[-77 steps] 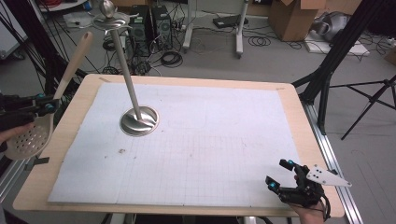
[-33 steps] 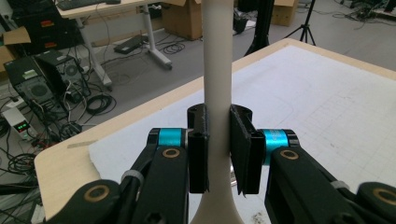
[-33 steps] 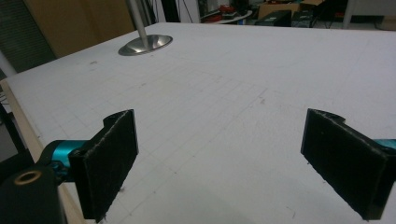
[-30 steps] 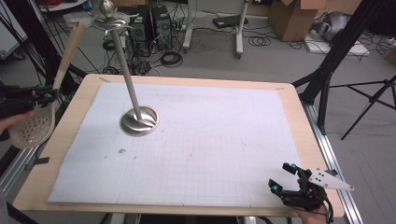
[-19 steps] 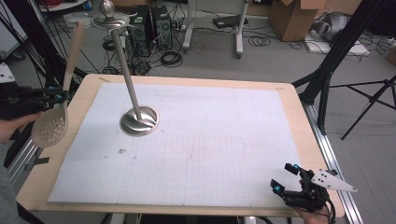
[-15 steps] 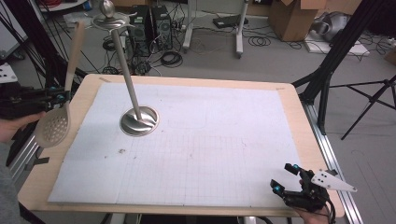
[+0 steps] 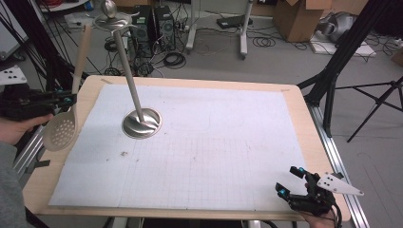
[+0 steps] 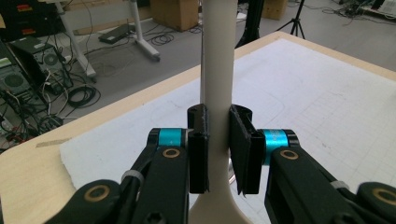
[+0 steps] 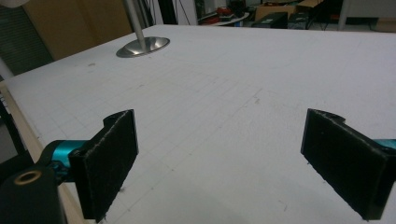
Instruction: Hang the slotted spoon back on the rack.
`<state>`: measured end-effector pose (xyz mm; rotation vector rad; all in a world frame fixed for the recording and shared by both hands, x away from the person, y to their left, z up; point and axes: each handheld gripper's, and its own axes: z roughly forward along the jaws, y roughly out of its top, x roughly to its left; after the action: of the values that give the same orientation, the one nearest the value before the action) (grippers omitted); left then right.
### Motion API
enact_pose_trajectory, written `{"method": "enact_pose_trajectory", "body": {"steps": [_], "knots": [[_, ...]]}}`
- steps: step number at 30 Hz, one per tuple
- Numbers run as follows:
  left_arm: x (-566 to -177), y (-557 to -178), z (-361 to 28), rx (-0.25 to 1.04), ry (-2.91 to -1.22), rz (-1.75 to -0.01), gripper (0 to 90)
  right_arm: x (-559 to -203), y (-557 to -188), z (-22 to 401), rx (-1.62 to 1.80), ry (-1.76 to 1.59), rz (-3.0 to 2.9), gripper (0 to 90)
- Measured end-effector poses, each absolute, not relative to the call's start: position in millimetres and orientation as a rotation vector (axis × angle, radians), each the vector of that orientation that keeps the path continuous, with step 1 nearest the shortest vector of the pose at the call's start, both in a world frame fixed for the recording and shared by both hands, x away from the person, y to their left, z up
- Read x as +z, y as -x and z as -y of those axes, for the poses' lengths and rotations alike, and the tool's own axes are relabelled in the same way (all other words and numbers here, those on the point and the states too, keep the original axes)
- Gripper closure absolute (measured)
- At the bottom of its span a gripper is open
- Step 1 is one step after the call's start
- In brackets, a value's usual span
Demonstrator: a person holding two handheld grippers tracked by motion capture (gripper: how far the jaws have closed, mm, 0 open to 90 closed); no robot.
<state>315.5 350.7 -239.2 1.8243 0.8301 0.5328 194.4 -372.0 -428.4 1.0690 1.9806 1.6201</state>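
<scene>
On the pale wooden worktop [image 7: 304, 142], covered by a white gridded mat [image 7: 199, 152], a brushed-steel stand with a round base and a slanting pole [image 7: 141, 122] stood toward the far left, its pole leaning up and away to a small dish and knob at the top; in the right gripper view the same base sat far off across the mat. Nothing lay on the mat between the stand and the near right corner. Beyond the worktop the floor held computer towers, coiled cables, cardboard boxes and black tripod legs. At the left edge the left tongs [image 7: 64, 99] were clamped on the handle of a beige plastic slotted spoon [image 7: 66, 118]; the left gripper view showed both pads pressed against the handle from either side. The spoon hung just off the worktop's left edge, well apart from the stand, its long axis nearly upright and tilted slightly, with the perforated bowl low and the handle end pointing up and away. The right tongs [image 7: 291, 181] rested at the near right corner, spread wide with nothing between them.
</scene>
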Motion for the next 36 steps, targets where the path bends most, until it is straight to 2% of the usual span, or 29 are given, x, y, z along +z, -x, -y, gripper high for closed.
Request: {"method": "enact_pose_trajectory", "body": {"steps": [36], "knots": [[-262.6,-349.6,-305.4,0.566,-1.816,-0.906,77.5,-427.5,-193.7,375.4,1.631,-1.077,-1.969,10.0]]}}
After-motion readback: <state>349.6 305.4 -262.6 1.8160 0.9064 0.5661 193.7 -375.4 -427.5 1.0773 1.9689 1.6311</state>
